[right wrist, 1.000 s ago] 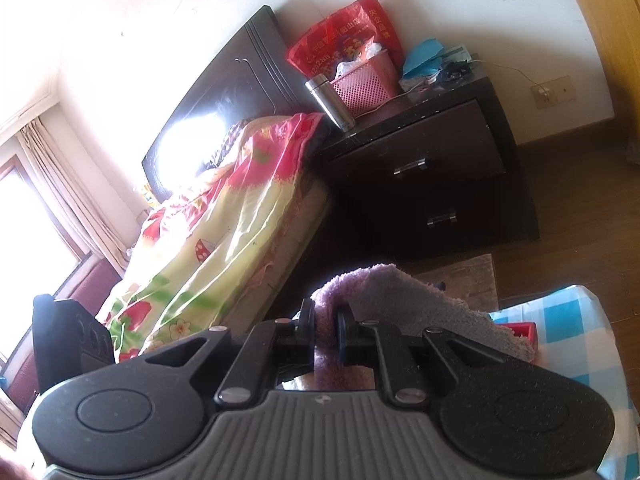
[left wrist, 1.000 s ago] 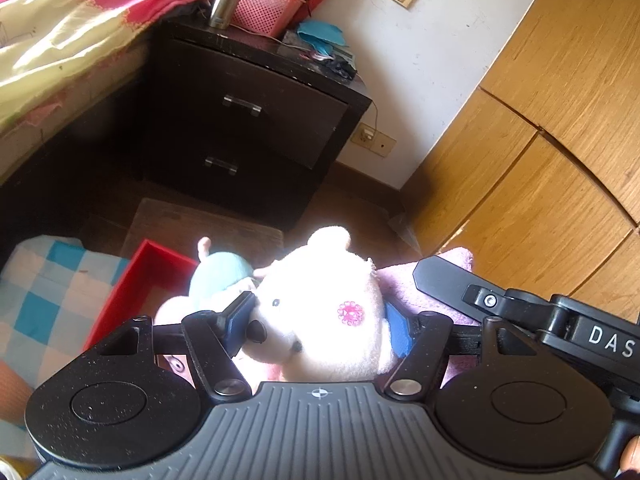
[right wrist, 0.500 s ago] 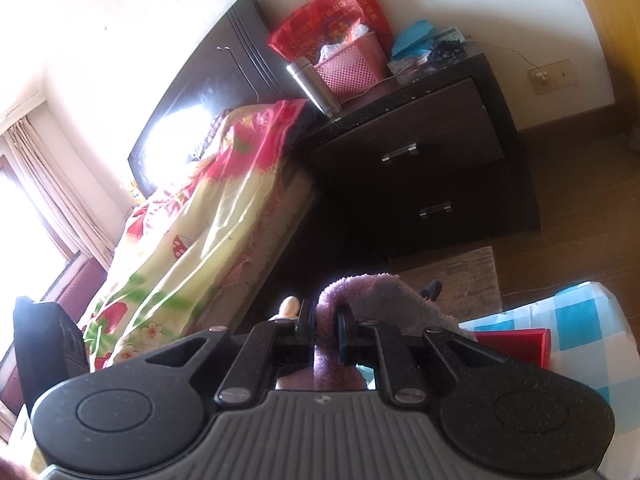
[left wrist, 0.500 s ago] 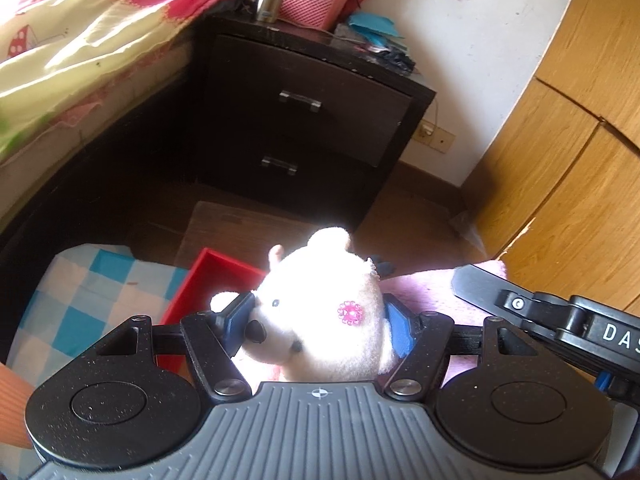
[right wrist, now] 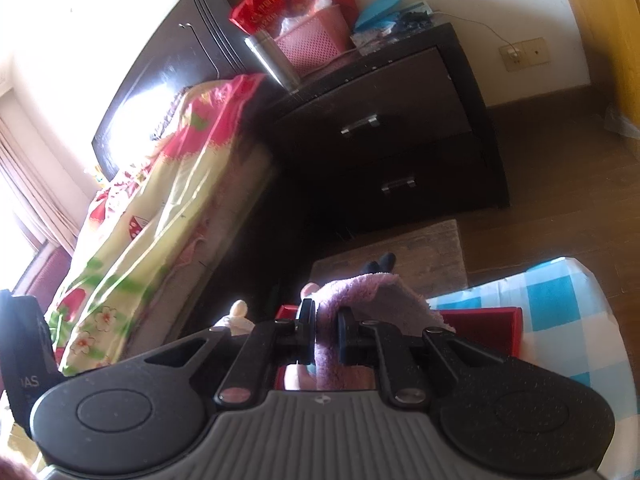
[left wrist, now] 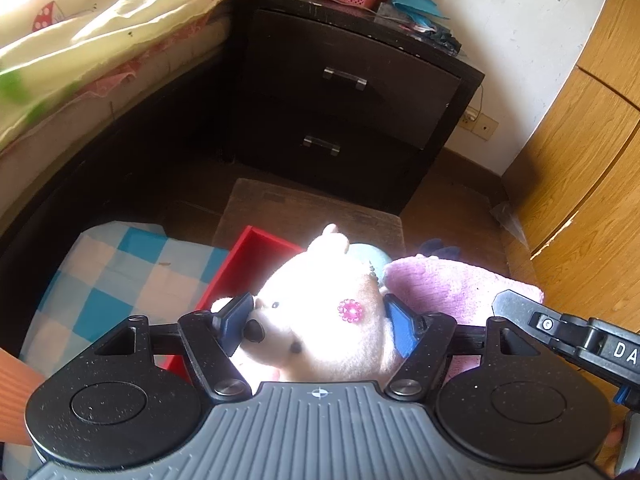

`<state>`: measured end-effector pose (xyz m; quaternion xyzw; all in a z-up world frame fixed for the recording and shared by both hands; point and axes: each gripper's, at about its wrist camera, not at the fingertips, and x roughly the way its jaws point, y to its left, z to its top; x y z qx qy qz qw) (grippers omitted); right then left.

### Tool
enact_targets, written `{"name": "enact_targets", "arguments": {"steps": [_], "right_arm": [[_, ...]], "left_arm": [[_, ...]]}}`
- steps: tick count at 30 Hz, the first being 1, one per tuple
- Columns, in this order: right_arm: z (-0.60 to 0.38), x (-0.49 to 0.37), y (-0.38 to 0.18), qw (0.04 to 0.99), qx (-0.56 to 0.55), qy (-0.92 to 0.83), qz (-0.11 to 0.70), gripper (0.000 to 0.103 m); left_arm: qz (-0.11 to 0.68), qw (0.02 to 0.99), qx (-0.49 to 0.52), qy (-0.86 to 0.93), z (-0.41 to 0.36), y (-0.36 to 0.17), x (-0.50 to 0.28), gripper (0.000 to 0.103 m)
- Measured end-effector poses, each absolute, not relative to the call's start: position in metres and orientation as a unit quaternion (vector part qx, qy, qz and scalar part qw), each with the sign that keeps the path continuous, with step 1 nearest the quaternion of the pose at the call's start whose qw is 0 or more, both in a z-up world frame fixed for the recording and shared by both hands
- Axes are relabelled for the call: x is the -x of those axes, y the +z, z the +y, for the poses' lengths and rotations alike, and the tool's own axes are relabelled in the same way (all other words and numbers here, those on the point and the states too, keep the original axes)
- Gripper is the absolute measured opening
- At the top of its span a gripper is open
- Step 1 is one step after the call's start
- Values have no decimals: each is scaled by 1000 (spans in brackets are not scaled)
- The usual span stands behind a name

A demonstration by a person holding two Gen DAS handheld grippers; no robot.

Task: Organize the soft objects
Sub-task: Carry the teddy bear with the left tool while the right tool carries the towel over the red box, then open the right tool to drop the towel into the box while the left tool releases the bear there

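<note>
Your left tongs [left wrist: 316, 316] hold the white plush bear [left wrist: 320, 320] by its head, their jaws opening around it, pads against its snout and cheek; it hangs over the red box [left wrist: 240, 264] on the checked desk [left wrist: 120, 280]; your right tongs [right wrist: 324, 336] are clamped together on the purple towel [right wrist: 360, 300], just beside the bear, above the same box.
</note>
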<state>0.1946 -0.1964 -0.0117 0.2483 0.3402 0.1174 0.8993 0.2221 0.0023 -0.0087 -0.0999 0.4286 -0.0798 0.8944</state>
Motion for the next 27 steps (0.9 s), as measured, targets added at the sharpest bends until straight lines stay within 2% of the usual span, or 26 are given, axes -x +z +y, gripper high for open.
{"name": "enact_targets", "arguments": {"steps": [13,20,24,27], "right_arm": [[-197,-207,-42,886,-214,73,404,0],[-197,-209,-52,880,-182,55,436,0],[-194,-209,-59,876,-145,44,459,22],[-193,-206,-59,878,-126,31,461,24]], "left_arm": [[439,889,119,-58,7,-23,-233,79],[441,888,115,-60,3,-21,-231,79],[435,892,109,-65,1,-14,-227,79],[431,894,103,-68,0,-9,-222,79]]}}
